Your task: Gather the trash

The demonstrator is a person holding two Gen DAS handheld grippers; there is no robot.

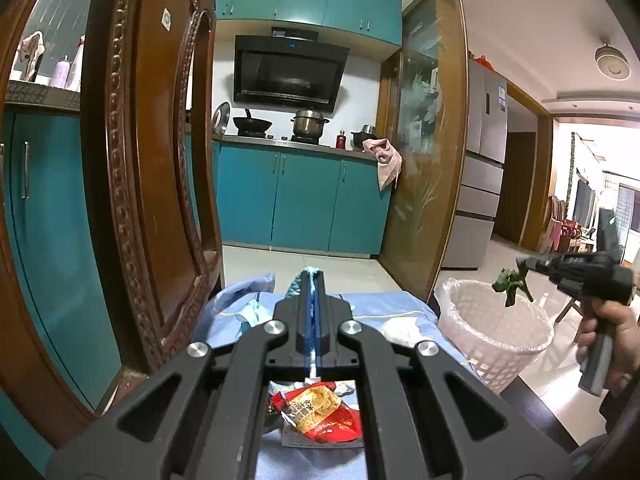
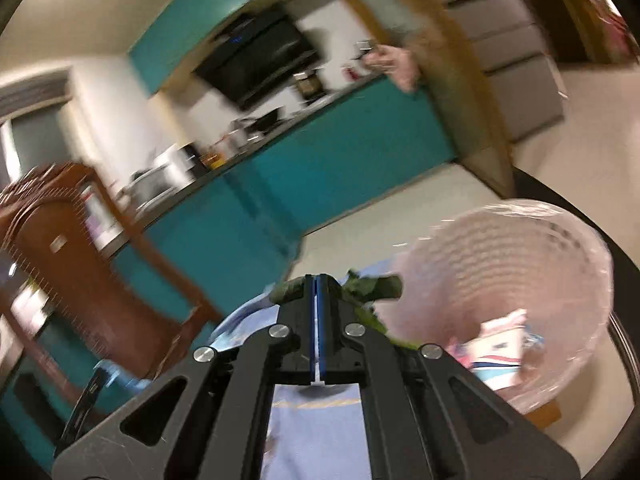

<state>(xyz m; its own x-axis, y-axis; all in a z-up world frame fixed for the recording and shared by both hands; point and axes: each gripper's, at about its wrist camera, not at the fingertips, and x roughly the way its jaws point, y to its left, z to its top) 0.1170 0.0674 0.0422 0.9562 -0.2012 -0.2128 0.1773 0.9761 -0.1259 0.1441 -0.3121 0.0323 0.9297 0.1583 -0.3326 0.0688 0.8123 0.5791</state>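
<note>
Right hand-held gripper (image 2: 315,286) clamped on wilted green leafy scrap (image 2: 376,288) above white bag-lined plastic wastebasket (image 1: 500,340); left hand-held gripper (image 1: 311,276) fingers together.

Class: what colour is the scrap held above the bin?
Dark green, clearest in the left wrist view.

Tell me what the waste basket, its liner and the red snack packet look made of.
Waste basket: white rigid plastic, judging by its moulded lattice wall. Liner: thin translucent plastic film, crinkled over the rim. Red snack packet: glossy printed plastic or foil film, creased and shiny.
</note>
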